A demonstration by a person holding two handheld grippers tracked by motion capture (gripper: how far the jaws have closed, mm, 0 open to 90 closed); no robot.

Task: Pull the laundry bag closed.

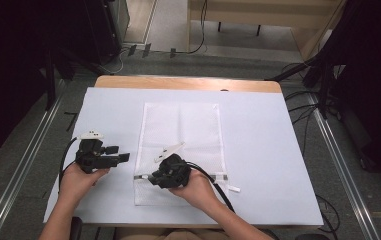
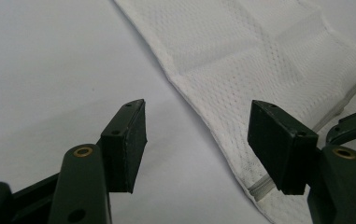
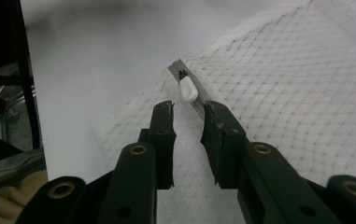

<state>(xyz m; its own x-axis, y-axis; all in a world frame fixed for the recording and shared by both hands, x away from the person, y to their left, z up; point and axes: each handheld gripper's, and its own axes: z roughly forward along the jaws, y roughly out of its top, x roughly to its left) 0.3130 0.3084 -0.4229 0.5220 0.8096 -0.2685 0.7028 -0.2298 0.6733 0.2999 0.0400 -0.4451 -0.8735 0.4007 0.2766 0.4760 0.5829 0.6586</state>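
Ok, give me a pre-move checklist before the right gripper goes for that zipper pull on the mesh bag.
1. Right gripper jaws parted, nothing between them: ok.
2. White zipper pull just ahead of the jaw tips, roughly in line with the gap: ok.
3. Pull touched or clamped yet: not ok, pads are short of it.
4. Mesh bag lying flat on the white sheet: ok.
5. Left gripper open beside the bag's edge, not holding the bag down: not ok.
6. Zipper free to slide: cannot tell.

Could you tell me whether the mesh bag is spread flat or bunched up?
Spread flat: the mesh bag lies smooth on the white sheet, edges straight, with faint fold creases.
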